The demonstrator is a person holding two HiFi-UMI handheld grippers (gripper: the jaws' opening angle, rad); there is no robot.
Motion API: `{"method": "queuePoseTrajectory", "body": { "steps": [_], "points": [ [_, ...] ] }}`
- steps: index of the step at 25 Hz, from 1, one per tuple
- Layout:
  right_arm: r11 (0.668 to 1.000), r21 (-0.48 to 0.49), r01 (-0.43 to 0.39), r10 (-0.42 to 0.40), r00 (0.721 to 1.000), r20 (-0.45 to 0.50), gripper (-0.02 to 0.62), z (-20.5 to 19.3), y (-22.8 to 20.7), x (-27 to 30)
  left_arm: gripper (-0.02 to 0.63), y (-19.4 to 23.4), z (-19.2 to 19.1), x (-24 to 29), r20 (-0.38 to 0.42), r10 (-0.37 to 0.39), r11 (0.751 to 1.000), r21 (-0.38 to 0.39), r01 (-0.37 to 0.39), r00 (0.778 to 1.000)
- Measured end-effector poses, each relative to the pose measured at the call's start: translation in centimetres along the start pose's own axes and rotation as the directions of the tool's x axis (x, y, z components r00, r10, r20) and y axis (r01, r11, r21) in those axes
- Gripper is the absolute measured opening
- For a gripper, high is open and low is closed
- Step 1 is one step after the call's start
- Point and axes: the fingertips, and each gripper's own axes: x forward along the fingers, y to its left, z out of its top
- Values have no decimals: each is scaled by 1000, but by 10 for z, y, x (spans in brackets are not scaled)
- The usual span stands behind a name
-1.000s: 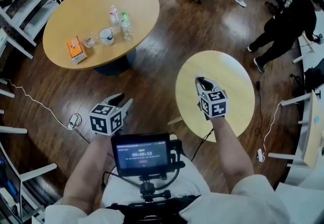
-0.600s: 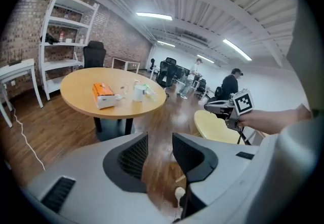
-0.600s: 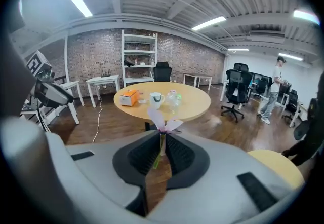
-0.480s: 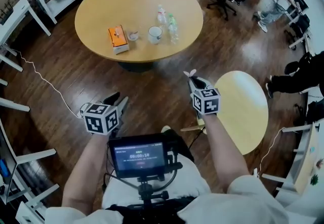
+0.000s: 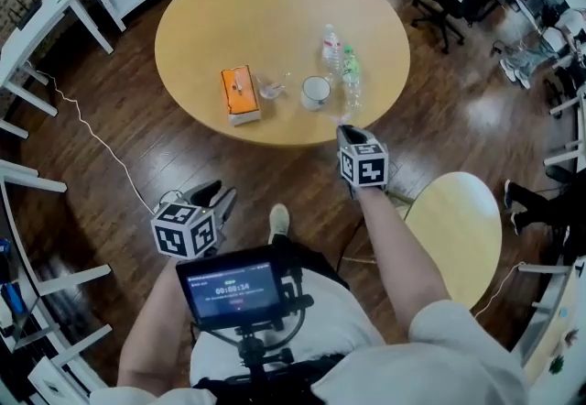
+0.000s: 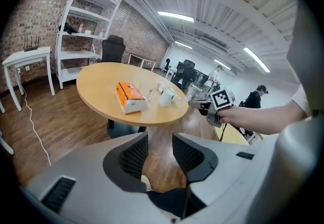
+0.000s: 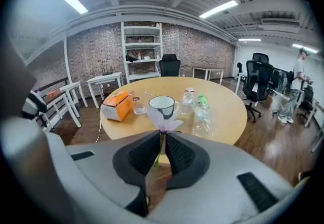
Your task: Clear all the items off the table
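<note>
Right gripper (image 7: 162, 142): clenched on flower (image 7: 163, 122) stem, at edge of round table (image 5: 265, 18), by mug (image 5: 316, 92).
Left gripper (image 6: 159, 149): jaws apart, empty, short of table.

on table (image 5: 247, 9): box (image 5: 240, 93) left | glass (image 5: 270, 87), mug (image 5: 316, 93) middle | bottles (image 5: 350, 78) right

— What colour is the round bench (image 5: 229, 9)?
— Pale tan wood. The floor (image 5: 119, 174) is dark brown planks.
— The things on it?
— Orange-and-white tissue box (image 5: 240, 93), white mug (image 5: 316, 92).
— The flower (image 7: 163, 122)?
— Pale pink petals, green stem. The marker cube (image 5: 364, 165) on the right tool (image 5: 348, 132) is black-and-white.
</note>
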Motion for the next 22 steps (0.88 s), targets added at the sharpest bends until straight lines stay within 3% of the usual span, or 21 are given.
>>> {"method": "queuePoseTrajectory", "body": {
  "steps": [5, 10, 13, 16, 22],
  "points": [
    [998, 62, 11, -6, 997, -78, 34, 4, -23, 68, 144, 21, 35, 28, -17, 28, 1000, 7, -28, 999],
    [995, 97, -20, 33, 990, -134, 38, -6, -30, 109, 144, 24, 41, 57, -54, 14, 1000, 7, -13, 998],
    [994, 106, -26, 40, 991, -128, 53, -9, -32, 121, 144, 33, 40, 69, -72, 22, 1000, 9, -21, 997],
    [990, 131, -45, 61, 990, -126, 169, -11, -29, 123, 144, 43, 38, 73, -89, 35, 999, -3, -36, 995],
    [991, 126, -45, 58, 993, -101, 173, -11, -27, 109, 144, 39, 48, 81, -83, 14, 1000, 11, -13, 996]
  ]
}}
